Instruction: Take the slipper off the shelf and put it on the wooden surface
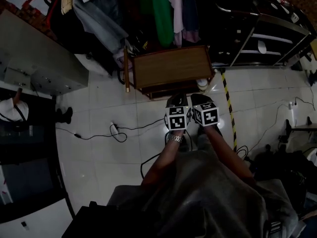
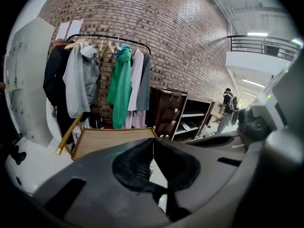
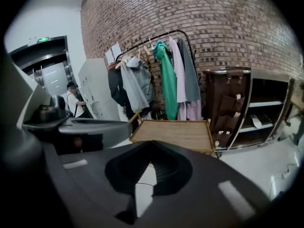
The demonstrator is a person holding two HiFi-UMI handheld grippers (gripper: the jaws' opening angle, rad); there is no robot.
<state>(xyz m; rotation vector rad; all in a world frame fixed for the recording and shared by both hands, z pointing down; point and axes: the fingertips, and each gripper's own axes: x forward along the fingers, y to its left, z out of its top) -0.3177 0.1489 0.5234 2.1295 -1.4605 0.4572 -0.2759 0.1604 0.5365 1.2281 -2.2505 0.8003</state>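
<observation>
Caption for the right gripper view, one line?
Shut, empty right gripper faces the wooden table; clothes rack behind it, shelf unit to the right.

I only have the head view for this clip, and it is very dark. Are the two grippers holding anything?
Observer: No. The left gripper view shows the left gripper with its fingers closed together and nothing between them.
Operator: And the right one?
Observer: The same. In its own view the right gripper is shut and empty.
Operator: Where is the slipper, then?
Observer: The right gripper view shows a pale slipper lying on a board of the open shelf, to the right of the wooden surface.
</observation>
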